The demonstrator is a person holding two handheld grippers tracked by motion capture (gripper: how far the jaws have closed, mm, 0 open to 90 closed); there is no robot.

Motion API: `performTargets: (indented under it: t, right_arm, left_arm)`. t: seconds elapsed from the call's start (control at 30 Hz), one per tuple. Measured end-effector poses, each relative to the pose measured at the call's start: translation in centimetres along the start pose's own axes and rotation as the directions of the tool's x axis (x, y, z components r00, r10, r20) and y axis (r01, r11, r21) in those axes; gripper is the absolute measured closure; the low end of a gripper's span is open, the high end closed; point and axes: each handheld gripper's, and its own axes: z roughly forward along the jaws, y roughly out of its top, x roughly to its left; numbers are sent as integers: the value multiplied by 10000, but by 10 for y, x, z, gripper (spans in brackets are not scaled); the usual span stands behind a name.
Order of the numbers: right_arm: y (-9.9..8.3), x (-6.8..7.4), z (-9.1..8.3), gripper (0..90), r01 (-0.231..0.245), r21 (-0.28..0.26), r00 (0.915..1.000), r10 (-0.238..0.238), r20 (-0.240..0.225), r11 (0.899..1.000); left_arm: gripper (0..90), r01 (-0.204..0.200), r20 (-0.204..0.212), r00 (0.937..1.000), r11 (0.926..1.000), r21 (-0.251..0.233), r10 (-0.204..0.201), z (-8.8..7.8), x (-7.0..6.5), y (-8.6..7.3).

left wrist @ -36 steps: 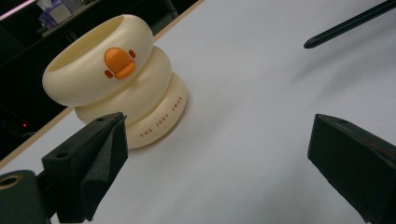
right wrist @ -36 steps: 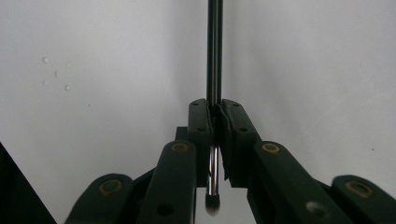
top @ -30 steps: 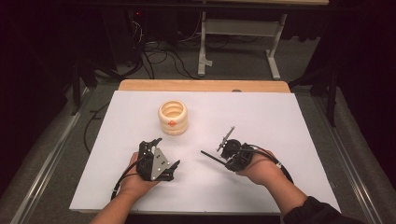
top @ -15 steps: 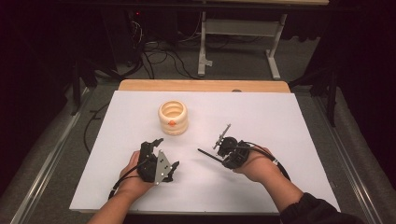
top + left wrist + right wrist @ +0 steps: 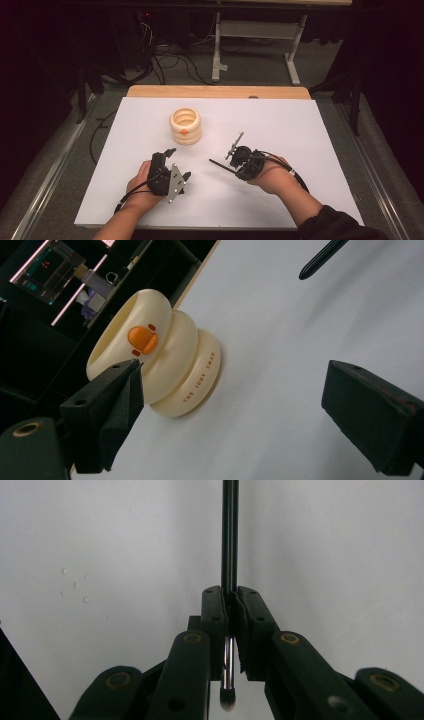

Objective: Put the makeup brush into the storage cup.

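Fingers point(image 5: 215, 615) of the right gripper point(image 5: 239, 161) pinch a thin black pen point(image 5: 229, 540) that juts out beyond them. Those of the left gripper point(image 5: 179, 162) stand wide, having just closed slightly, nothing between; the cream ringed holder point(image 5: 160, 352) sits ahead, apart, on the white table point(image 5: 300, 125).

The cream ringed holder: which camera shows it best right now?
The left gripper view: the cream ringed holder is close and sharp, orange beak and lettering readable, beyond the open left claw. The high view shows it small, upright on the white table.

White table point(image 5: 320, 130); cream ringed duck-face holder point(image 5: 185, 126) standing on it.
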Motion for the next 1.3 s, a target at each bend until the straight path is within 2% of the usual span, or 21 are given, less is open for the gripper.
performTargets:
  t: [0.23,0.33,0.4,0.53,0.6,0.9,1.17,1.3]
  right_arm:
    - [1,2,-2,856,-47,-4,10000,47,-29,10000]
    - [2,2,-3,856,-39,57,10000,39,-36,10000]
    - [3,3,-3,856,23,-43,10000,-24,-58,10000]
    - [6,5,-4,857,120,23,9999,-120,-79,9999]
    - [7,6,-5,856,108,-101,9997,-111,-220,9999]
    - [12,11,-6,856,428,-114,9987,-431,-261,9990]
    - [17,16,-7,856,634,-106,9973,-638,-367,9979]
    - [21,19,-6,856,721,-45,9965,-722,-419,9974]
  left_arm:
    - [117,-472,-356,9982,9989,69,474,0,-3,1]
    - [119,-536,-421,9977,9986,2,535,0,-4,2]
    - [122,-795,-446,9958,9968,66,797,0,-6,2]
    - [130,-978,-556,9936,9952,43,979,0,-8,3]
    - [134,-1034,-571,9930,9946,14,1033,0,-8,3]
    - [162,-1769,-645,9821,9842,85,1770,-1,-14,4]
    - [185,-1960,-614,9787,9806,69,1960,0,-15,4]
    - [194,-2185,-600,9741,9758,-51,2178,0,-17,4]
